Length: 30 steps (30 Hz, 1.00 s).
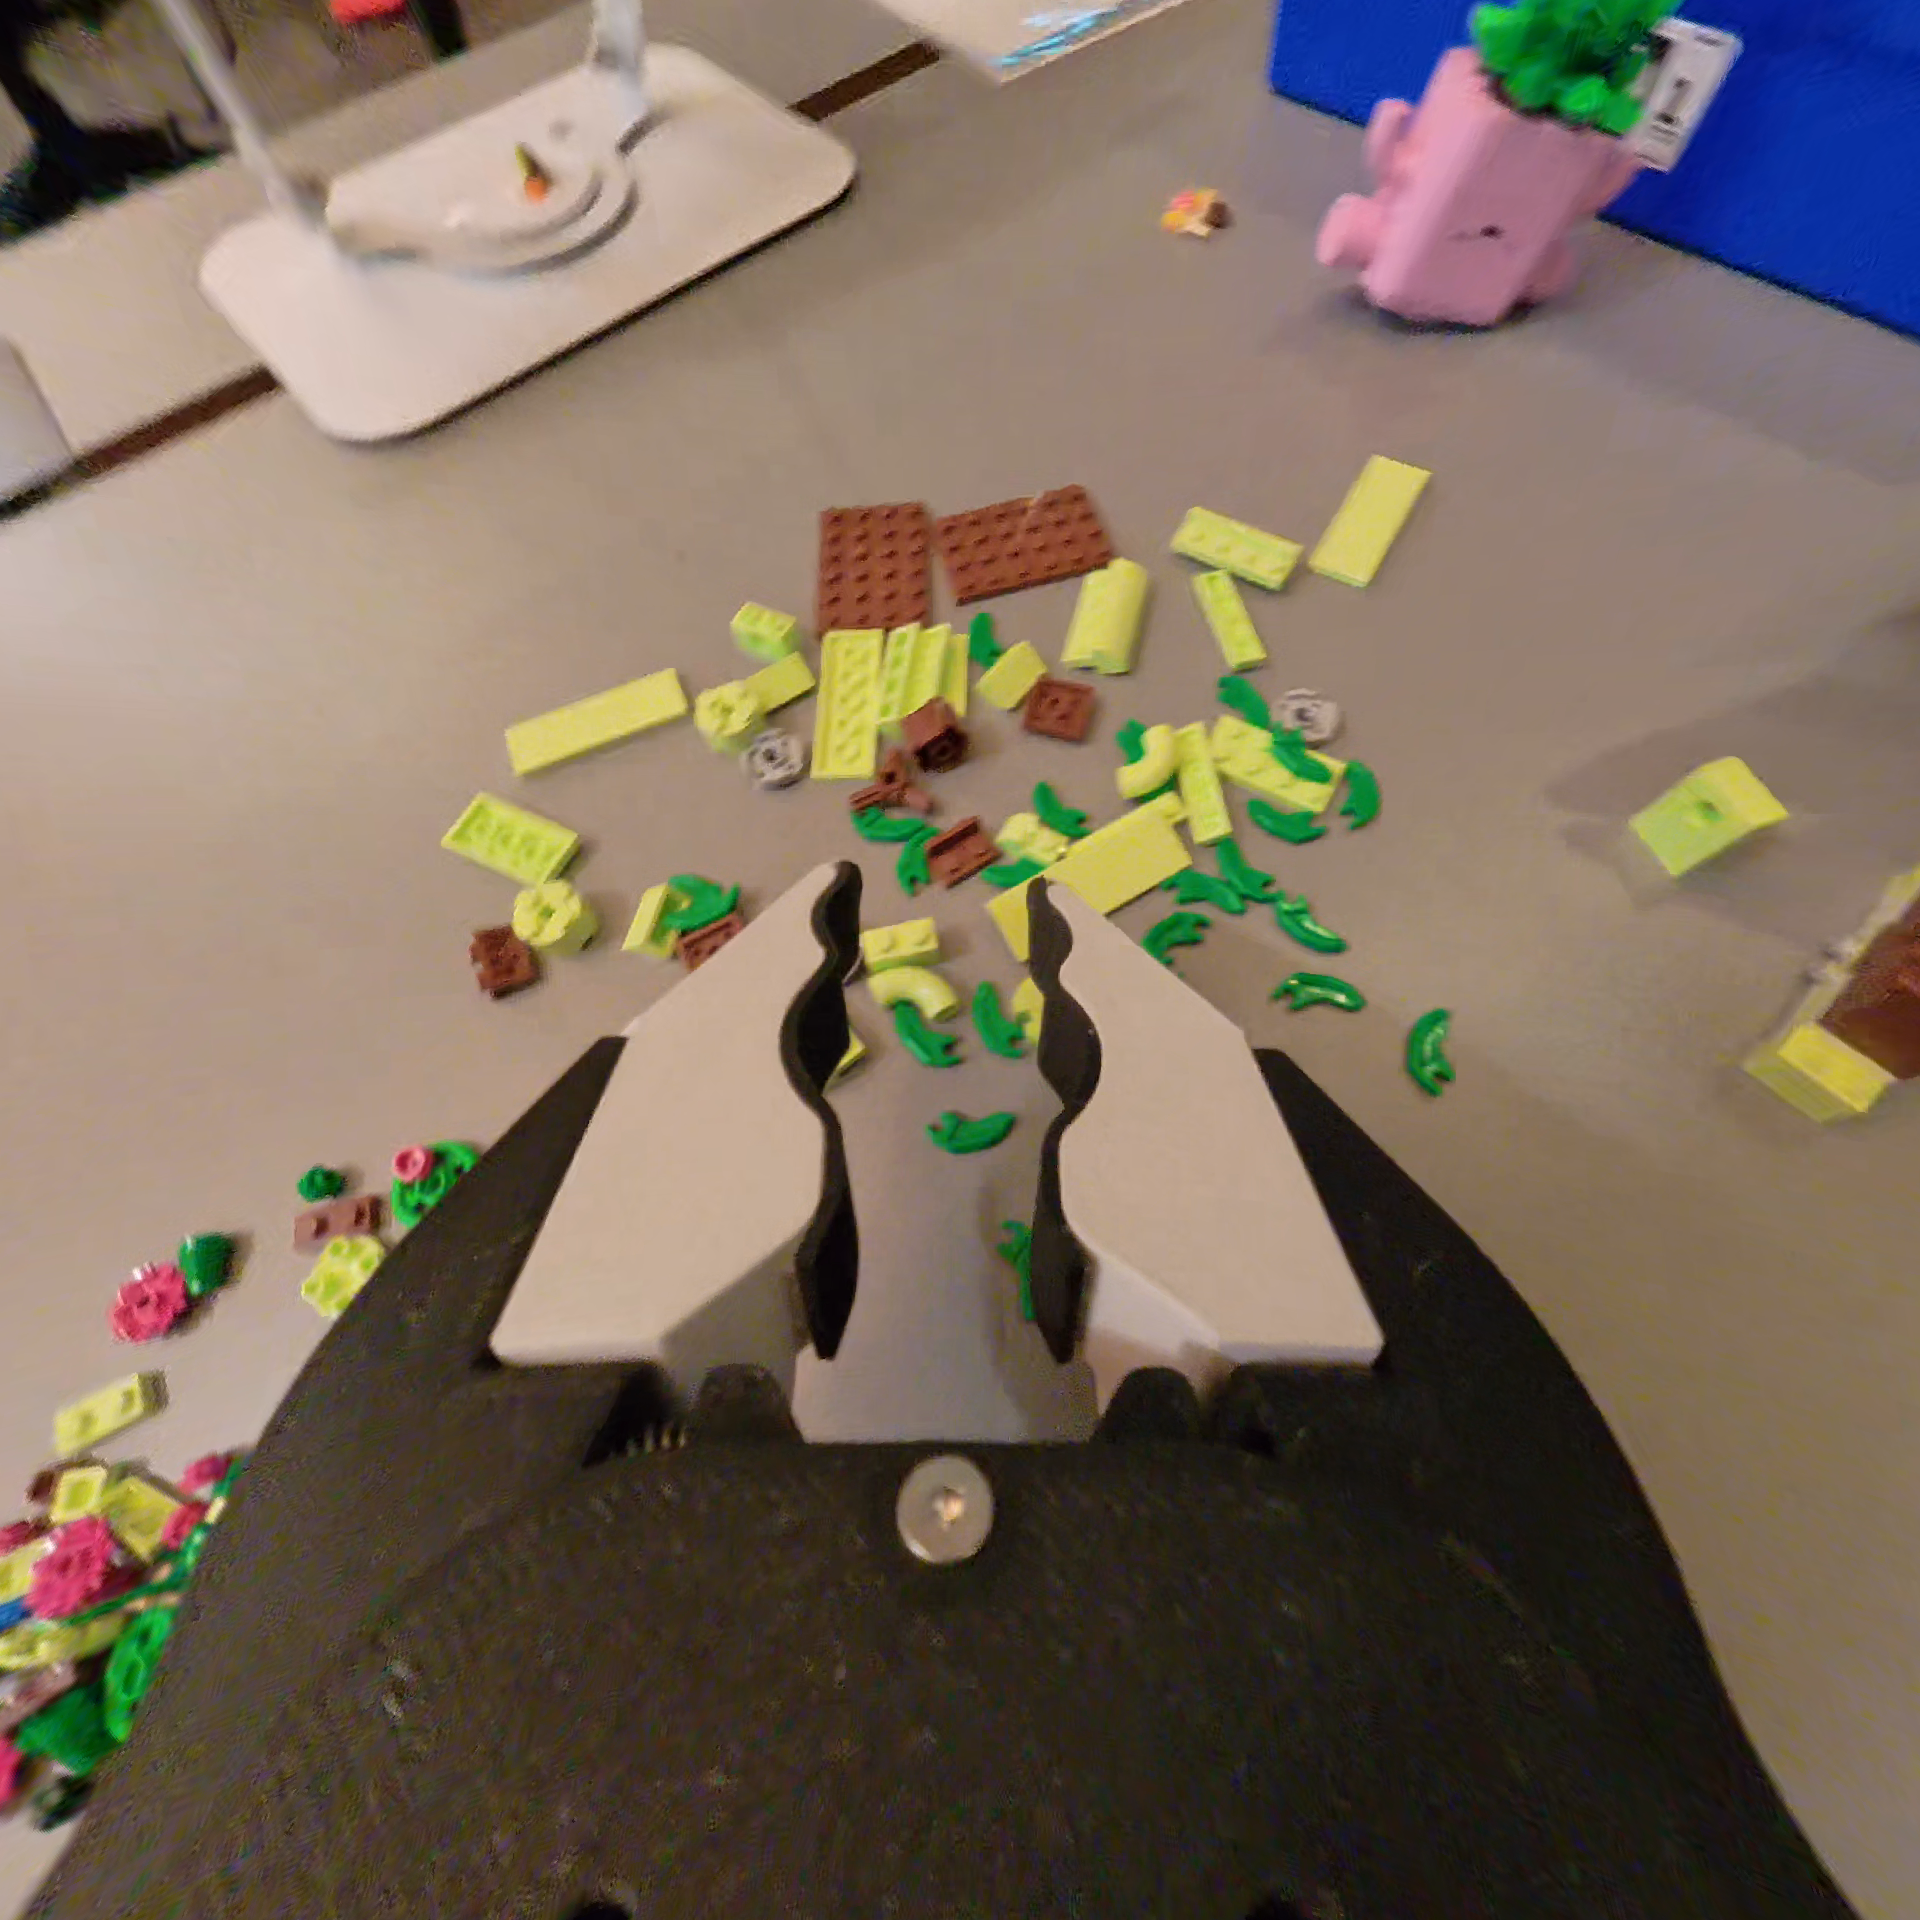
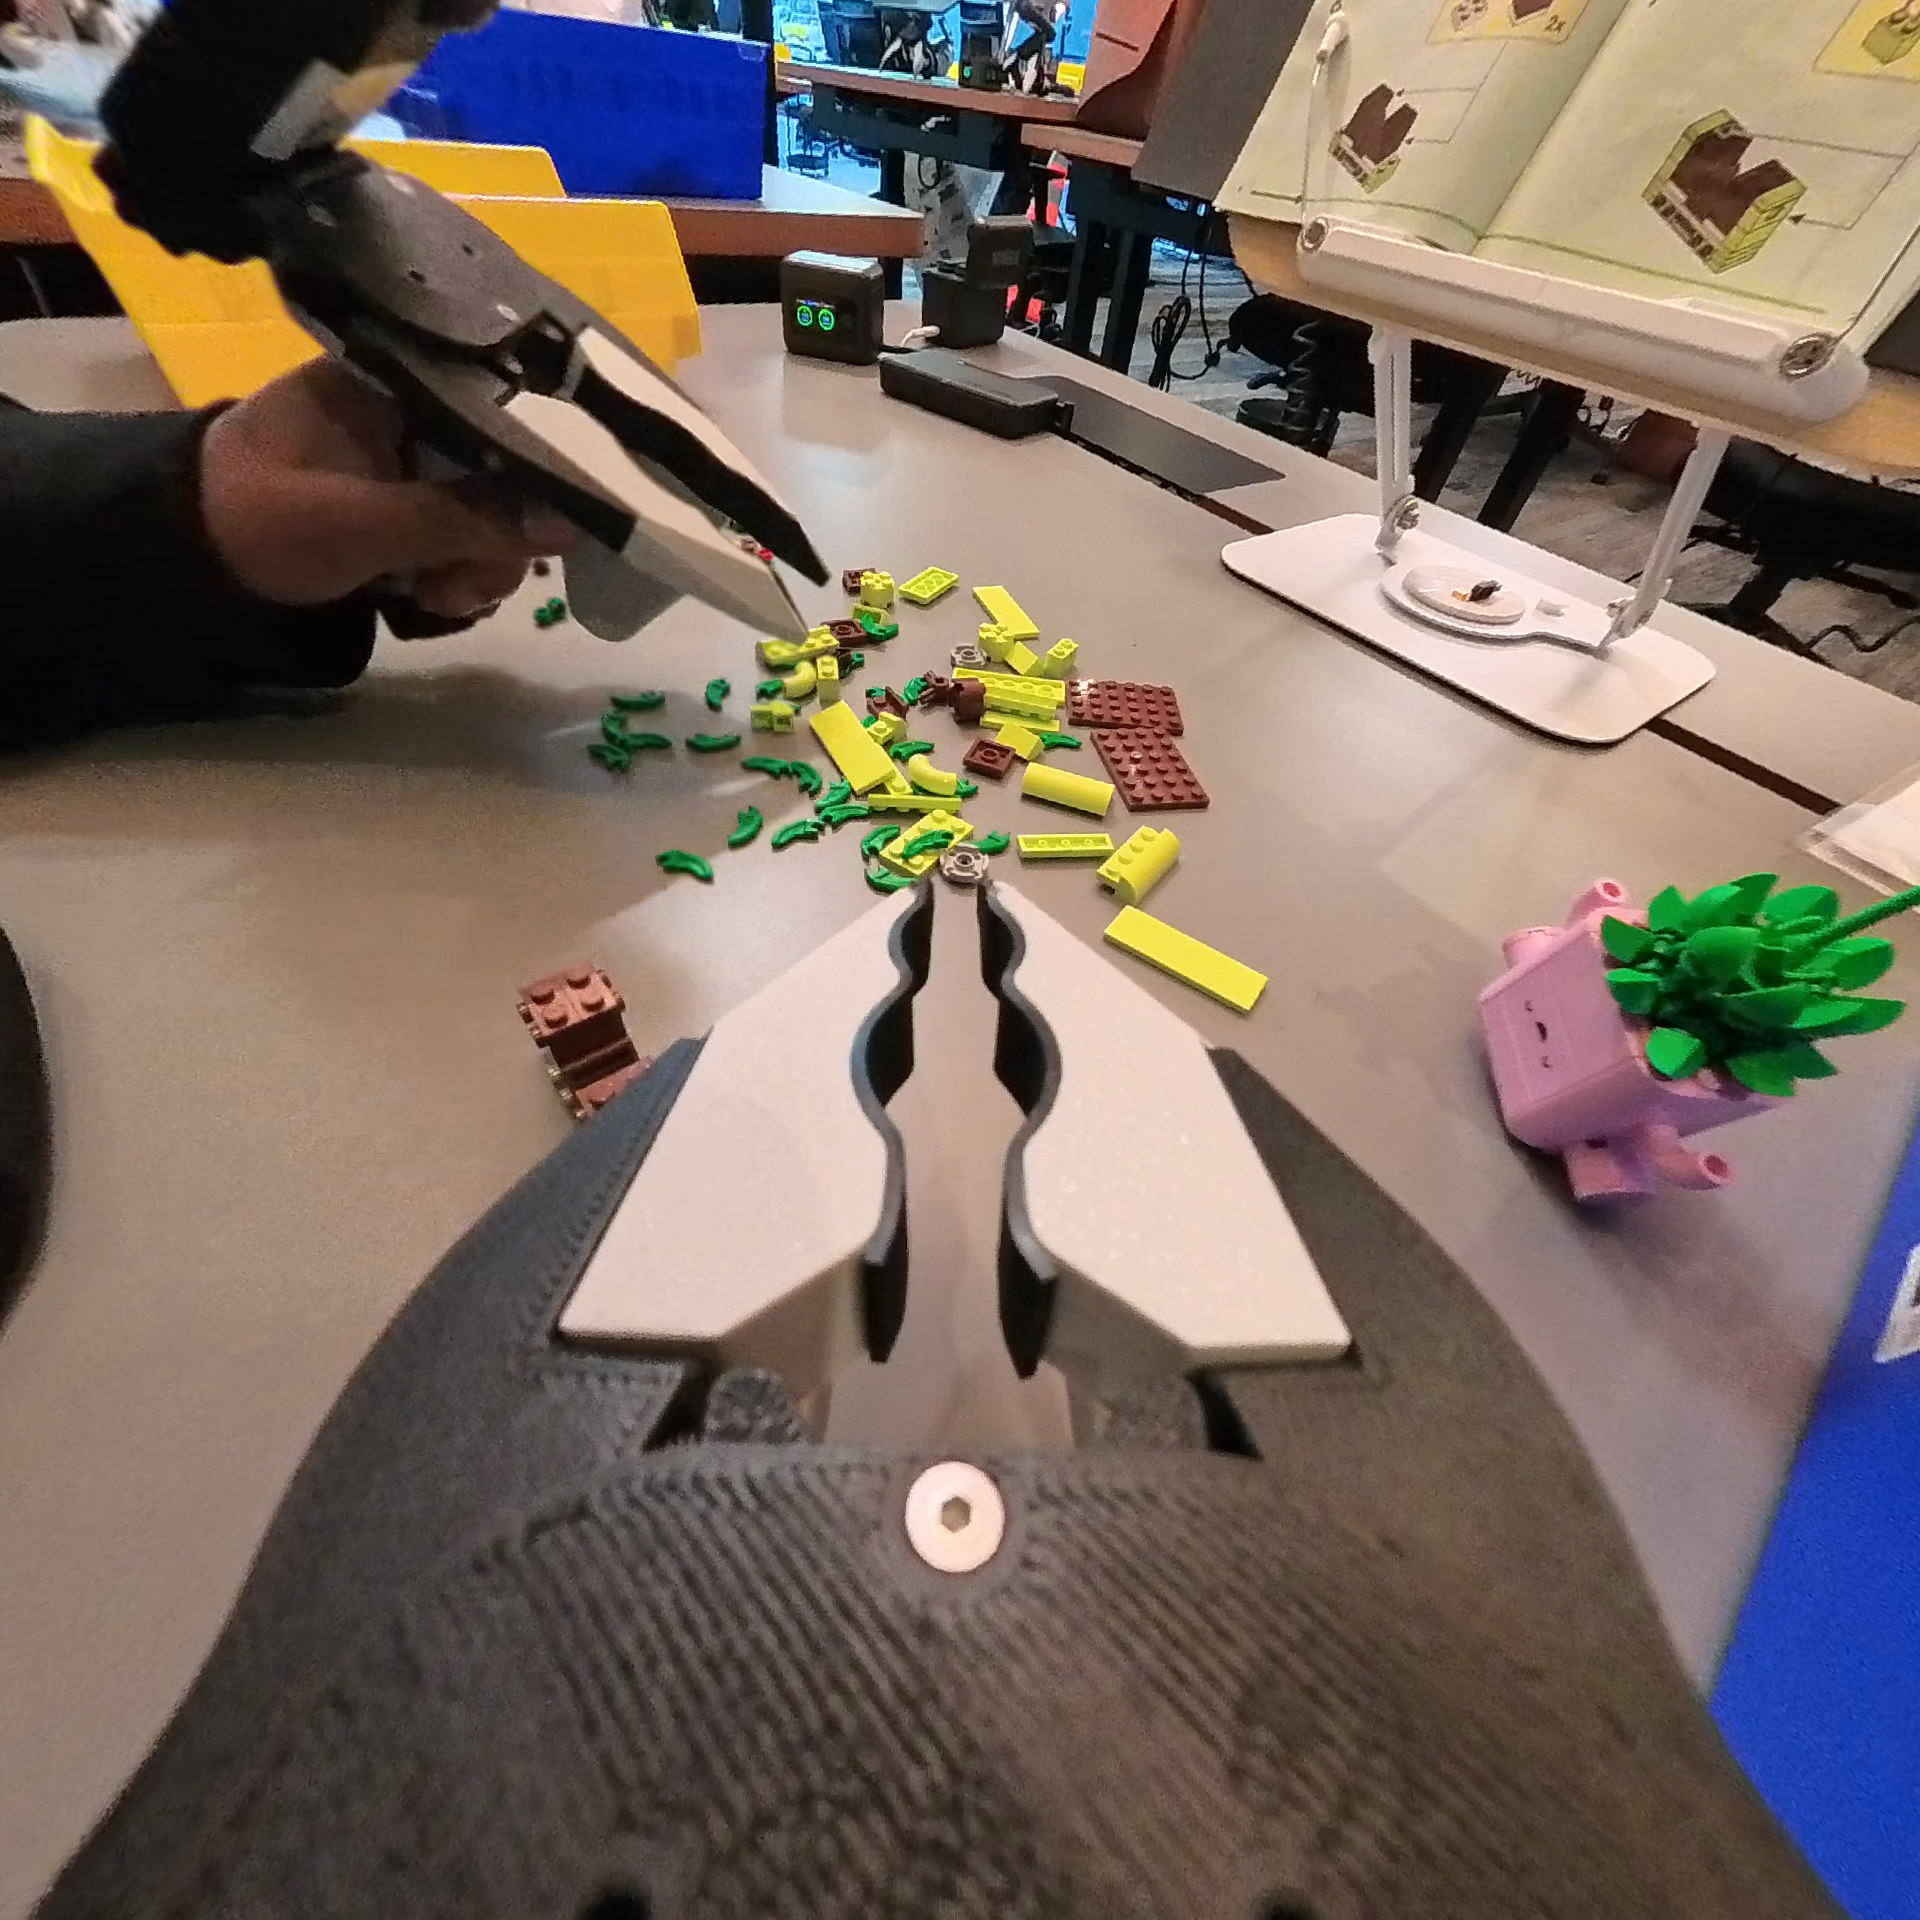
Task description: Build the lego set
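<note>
Loose lime, brown and green lego pieces point(image 1: 1039, 748) lie scattered on the grey table point(image 1: 416, 675); the pile also shows in the right wrist view point(image 2: 914, 748). Two brown studded plates point(image 1: 873, 566) lie at its far edge. My left gripper point(image 1: 940, 883) is open and empty, low over the near side of the pile, with a small lime plate point(image 1: 900, 943) showing between its tips. It also shows in the right wrist view point(image 2: 800, 608), held by a hand. My right gripper point(image 2: 954, 896) is open by a narrow gap and empty, just short of a grey round piece point(image 2: 964, 864). A brown partial build point(image 2: 582, 1029) stands to its left.
A pink pot figure with a green plant point(image 2: 1579, 1049) lies on its side at the right. An instruction booklet point(image 2: 1558, 156) rests on a white stand point(image 2: 1475, 634). A blue bin point(image 2: 1829, 1558) stands at the right edge. Pink flower and green pieces point(image 1: 83, 1579) lie at the near left. The left gripper's tips are roughly 20 cm from the right gripper's.
</note>
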Motion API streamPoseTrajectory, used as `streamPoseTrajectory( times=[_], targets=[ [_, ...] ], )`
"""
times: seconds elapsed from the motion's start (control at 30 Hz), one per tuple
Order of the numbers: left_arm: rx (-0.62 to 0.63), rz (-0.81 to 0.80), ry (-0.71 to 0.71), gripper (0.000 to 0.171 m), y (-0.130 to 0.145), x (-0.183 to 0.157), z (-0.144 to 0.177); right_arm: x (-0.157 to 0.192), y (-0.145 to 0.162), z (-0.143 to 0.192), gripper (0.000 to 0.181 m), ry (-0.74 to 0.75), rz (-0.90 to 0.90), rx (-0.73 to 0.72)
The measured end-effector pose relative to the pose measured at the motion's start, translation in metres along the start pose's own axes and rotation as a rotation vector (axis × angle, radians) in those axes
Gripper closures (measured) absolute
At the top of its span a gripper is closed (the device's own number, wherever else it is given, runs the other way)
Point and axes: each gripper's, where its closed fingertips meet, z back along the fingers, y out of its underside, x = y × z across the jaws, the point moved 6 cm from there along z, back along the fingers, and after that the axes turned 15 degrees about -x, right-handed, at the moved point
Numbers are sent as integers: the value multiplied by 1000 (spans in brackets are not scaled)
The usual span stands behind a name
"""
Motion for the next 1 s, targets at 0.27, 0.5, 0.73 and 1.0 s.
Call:
streamPoseTrajectory(
  times=[0.27, 0.5, 0.73, 1.0],
  targets=[
    [89, 123, -23, 148, 18, 14, -7, 5, 2, -2, 175, 2, 60, 22],
    [142, 100, -22, 156, 24, 10, -16, 9, 6, -5, 175, -3, 107, 58],
    [107, 85, -7, 158, 14, 8, -12, 12, 8, -7, 176, -7, 140, 78],
    [-32, 15, 295, 158, -44, -51, -27, -13, -15, 16, 172, 167, 51, -149]
  ],
)
